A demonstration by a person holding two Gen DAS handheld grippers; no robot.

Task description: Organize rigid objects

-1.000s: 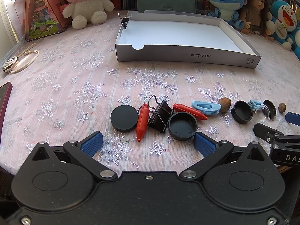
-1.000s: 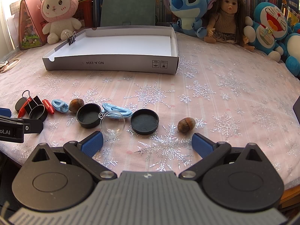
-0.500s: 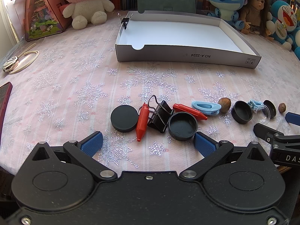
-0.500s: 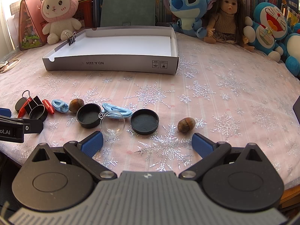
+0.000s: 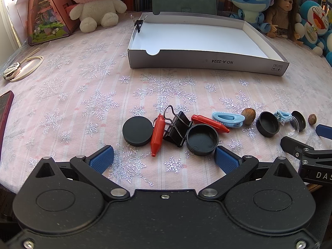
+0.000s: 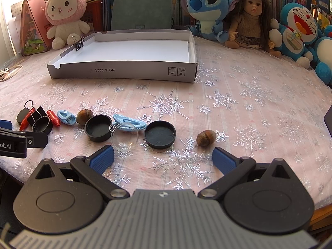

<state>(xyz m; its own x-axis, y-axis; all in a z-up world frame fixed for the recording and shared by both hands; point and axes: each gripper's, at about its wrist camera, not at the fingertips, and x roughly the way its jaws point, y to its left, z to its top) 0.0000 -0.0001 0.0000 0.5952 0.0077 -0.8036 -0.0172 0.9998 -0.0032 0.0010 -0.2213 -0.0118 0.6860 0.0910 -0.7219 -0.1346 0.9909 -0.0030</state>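
Small rigid items lie in a row on the pink snowflake tablecloth. In the left wrist view: a flat black cap (image 5: 137, 131), a red peg (image 5: 157, 134), a black binder clip (image 5: 176, 127), an upturned black cap (image 5: 202, 139), a second red peg (image 5: 209, 122), a blue clip (image 5: 227, 119) and a nut (image 5: 248, 113). My left gripper (image 5: 164, 157) is open and empty just short of them. In the right wrist view: a black cap (image 6: 98, 127), a clear half-sphere (image 6: 124, 137), another black cap (image 6: 159, 134) and an acorn (image 6: 205, 138). My right gripper (image 6: 163, 159) is open and empty.
A shallow white cardboard tray (image 5: 207, 62) stands farther back, with a small binder clip (image 5: 138, 23) on its left rim. Plush toys and a doll (image 6: 251, 29) line the back edge. A phone (image 5: 5, 108) and a cord (image 5: 25, 66) lie at the left.
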